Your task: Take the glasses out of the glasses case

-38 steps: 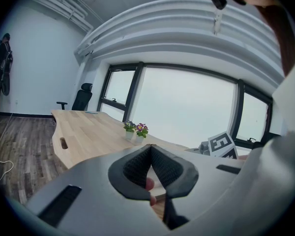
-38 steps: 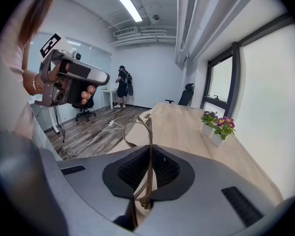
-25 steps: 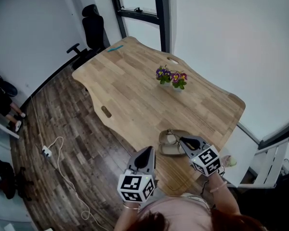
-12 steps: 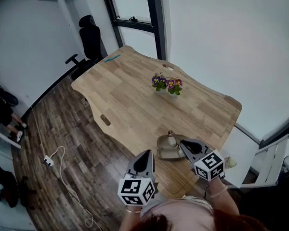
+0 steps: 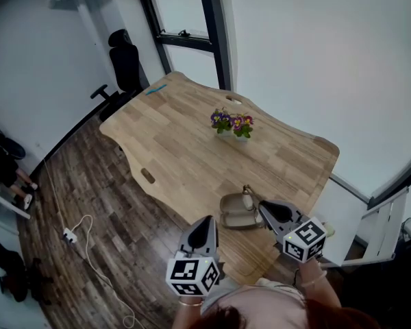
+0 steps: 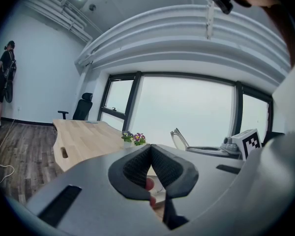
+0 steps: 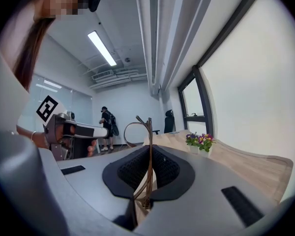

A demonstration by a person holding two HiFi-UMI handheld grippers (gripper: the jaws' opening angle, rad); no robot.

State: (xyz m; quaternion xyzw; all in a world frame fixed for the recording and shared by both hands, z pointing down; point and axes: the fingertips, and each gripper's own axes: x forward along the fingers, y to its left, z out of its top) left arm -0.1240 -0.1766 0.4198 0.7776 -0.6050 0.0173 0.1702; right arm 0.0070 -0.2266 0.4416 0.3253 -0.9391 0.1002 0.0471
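1. Since a second ago the right gripper [image 5: 264,205] has drifted a little toward the person and to the right, with the glasses [image 5: 247,197] in its grip. The left gripper [image 5: 205,223] has barely shifted.
2. The right jaws are pinched onto the thin frame, and one lens loop stands up above them. The left jaws are pressed together with nothing between them. That gripper hangs off the near edge of the table [image 5: 185,142], apart from the work.
3. The glasses stand upright over the right end of the open glasses case [image 5: 231,214], which lies near the table's near edge. Whether their lowest part has cleared the case rim I cannot tell.
4. The lift probably wants to go straight up until the frame is plainly free, with no twist of the wrist. A thin frame held at one spot is likely to pivot in the pads (it looks like metal, and slippery), so a slow move with steady pressure seems best.
5. Nothing holds the case, and it looks light. If a temple snags the rim, the case would likely drag along. The idle left gripper could press it down.
6. A good landing spot would be bare wood just beside the case, well short of the flowers [image 5: 231,121], with the glasses lowered gently rather than dropped.
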